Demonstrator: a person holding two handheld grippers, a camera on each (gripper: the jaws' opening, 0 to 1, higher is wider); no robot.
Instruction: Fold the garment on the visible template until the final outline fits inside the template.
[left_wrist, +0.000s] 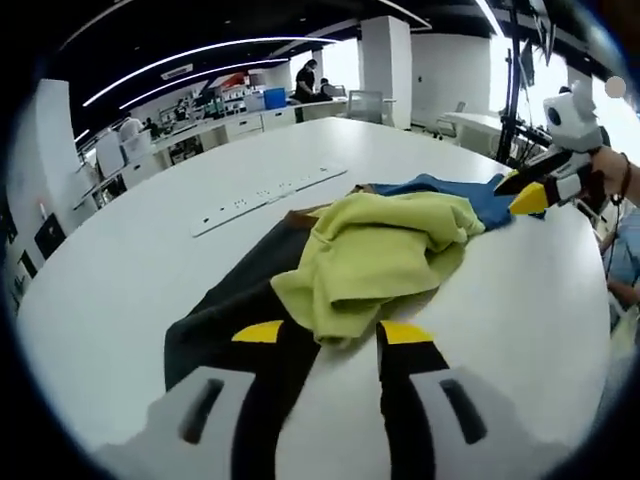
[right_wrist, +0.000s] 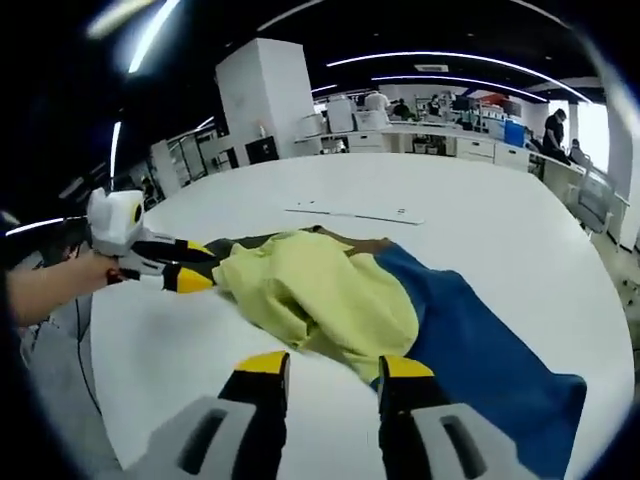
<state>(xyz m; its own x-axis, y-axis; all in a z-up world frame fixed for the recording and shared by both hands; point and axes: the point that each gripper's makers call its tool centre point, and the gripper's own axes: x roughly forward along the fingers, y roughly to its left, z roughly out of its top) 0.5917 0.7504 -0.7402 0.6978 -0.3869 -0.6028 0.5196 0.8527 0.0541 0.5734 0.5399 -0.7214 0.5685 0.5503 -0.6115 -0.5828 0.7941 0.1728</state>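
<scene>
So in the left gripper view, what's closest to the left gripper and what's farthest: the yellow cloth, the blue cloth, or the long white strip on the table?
1. Yellow cloth, right ahead of the left gripper.
2. Blue cloth, behind it, toward the right.
3. Long white strip, farther back, toward the left.

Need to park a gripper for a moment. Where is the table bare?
Bare white table lies between the yellow-green garment and the long white strip, and beyond that strip. Crowded: the dark cloth, blue cloth and both grippers by the garment.
</scene>
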